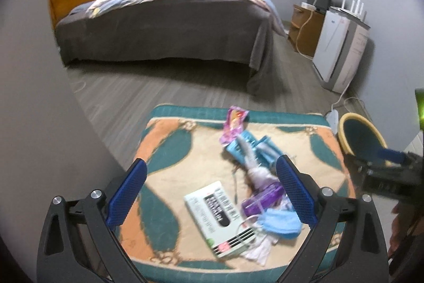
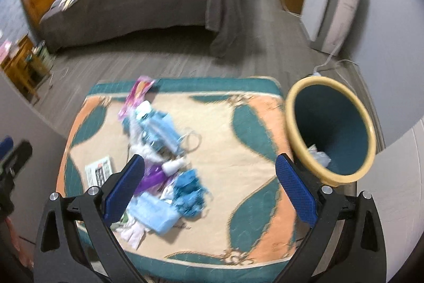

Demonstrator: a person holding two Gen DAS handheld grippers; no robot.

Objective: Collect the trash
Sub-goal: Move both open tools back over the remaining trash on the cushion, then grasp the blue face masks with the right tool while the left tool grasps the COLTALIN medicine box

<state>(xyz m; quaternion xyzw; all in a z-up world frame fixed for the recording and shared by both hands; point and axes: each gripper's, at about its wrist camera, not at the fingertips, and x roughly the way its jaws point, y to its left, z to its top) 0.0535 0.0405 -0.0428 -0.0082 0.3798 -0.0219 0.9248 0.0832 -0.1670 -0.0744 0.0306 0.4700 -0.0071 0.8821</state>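
Trash lies in a loose pile on a patterned rug (image 1: 169,177) (image 2: 238,150): a pink wrapper (image 1: 234,123) (image 2: 137,94), light blue packets (image 1: 254,149) (image 2: 156,126), a white box (image 1: 220,214) (image 2: 99,171), a purple wrapper (image 1: 262,199) (image 2: 152,179), a blue face mask (image 1: 281,223) (image 2: 156,214) and crumpled blue material (image 2: 190,188). My left gripper (image 1: 212,192) hangs open above the box and purple wrapper. My right gripper (image 2: 210,188) is open over the pile's right side, holding nothing. A yellow-rimmed teal bin (image 2: 331,129) (image 1: 363,139) stands right of the rug with crumpled paper (image 2: 319,157) inside.
A bed (image 1: 164,25) with a brown cover stands beyond the rug across grey plank floor. A white appliance (image 1: 341,49) and a wooden cabinet (image 1: 304,28) line the right wall, with a cable on the floor. A small wooden shelf (image 2: 23,65) stands at the left.
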